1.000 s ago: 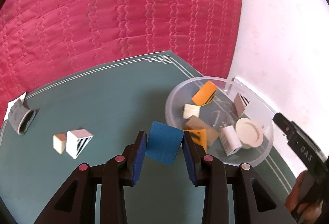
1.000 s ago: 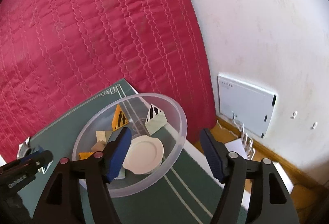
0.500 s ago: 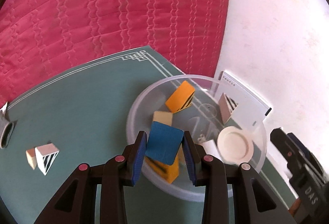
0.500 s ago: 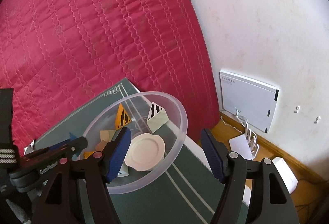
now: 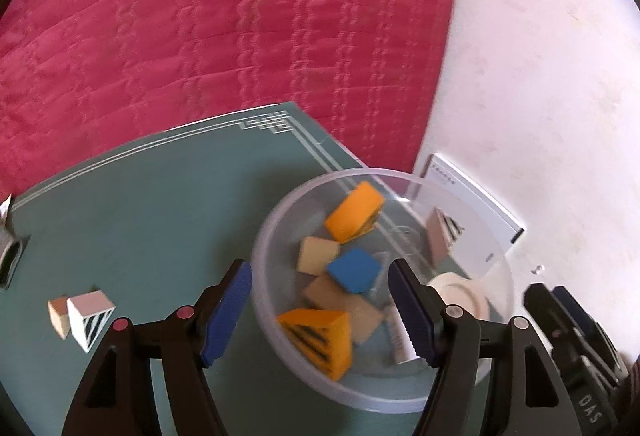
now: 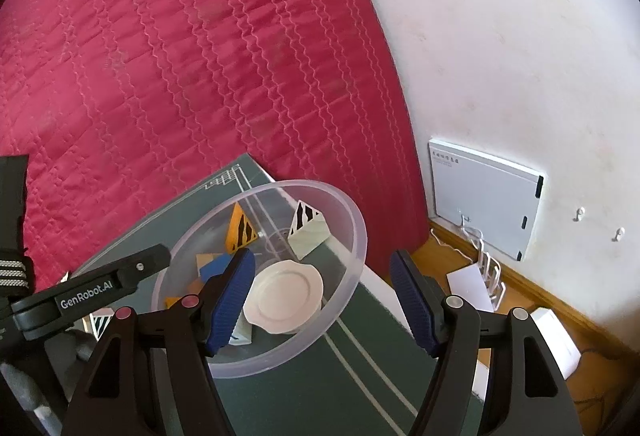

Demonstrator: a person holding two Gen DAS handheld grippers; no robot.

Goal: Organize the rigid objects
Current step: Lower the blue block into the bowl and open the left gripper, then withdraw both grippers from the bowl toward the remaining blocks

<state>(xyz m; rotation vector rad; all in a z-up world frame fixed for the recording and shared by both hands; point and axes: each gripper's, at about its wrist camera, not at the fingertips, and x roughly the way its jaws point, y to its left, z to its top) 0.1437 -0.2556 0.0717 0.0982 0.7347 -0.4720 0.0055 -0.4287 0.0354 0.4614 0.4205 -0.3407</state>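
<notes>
Blue block (image 5: 353,270) lies in bowl (image 5: 267,300) between opening left hand-held gripper (image 5: 320,310) jaws.

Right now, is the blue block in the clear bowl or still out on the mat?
In. The blue block lies among the other blocks inside the clear bowl, free of the left gripper, whose jaws are opening.
</notes>
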